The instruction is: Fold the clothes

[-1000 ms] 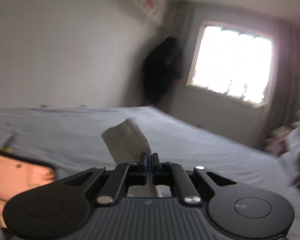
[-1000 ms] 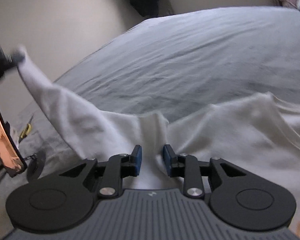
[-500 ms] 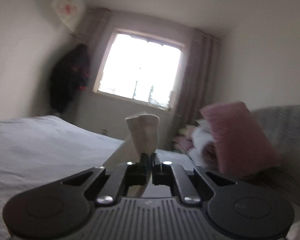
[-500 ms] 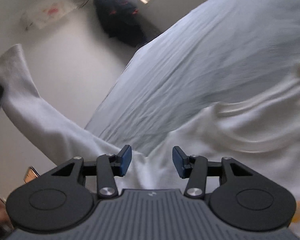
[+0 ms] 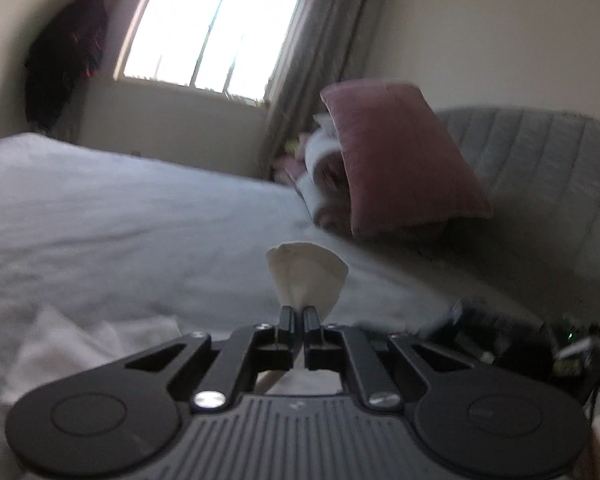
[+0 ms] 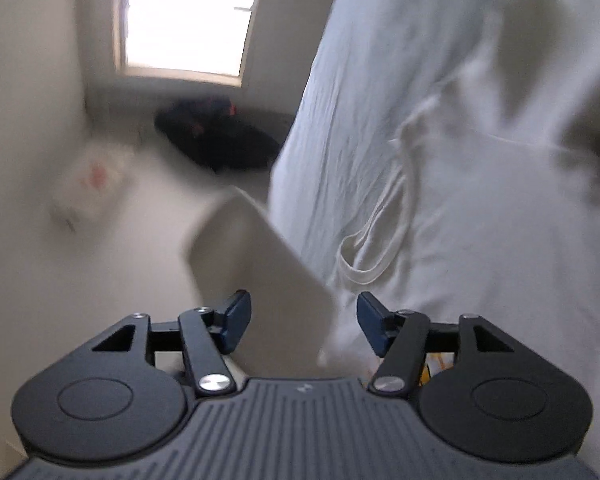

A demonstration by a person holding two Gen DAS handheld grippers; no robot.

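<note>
White garment edge pinched in left gripper; right gripper jaws opening, cloth between.

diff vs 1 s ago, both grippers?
The right gripper has let go: its jaws, closed on the white garment a second ago, are opening, with cloth loose between them. Its view has rolled, so the bed now runs upright. The left view swung from the dark hanging clothes to the pink pillow. Unchanged: the left gripper stays shut on the sleeve end.
</note>
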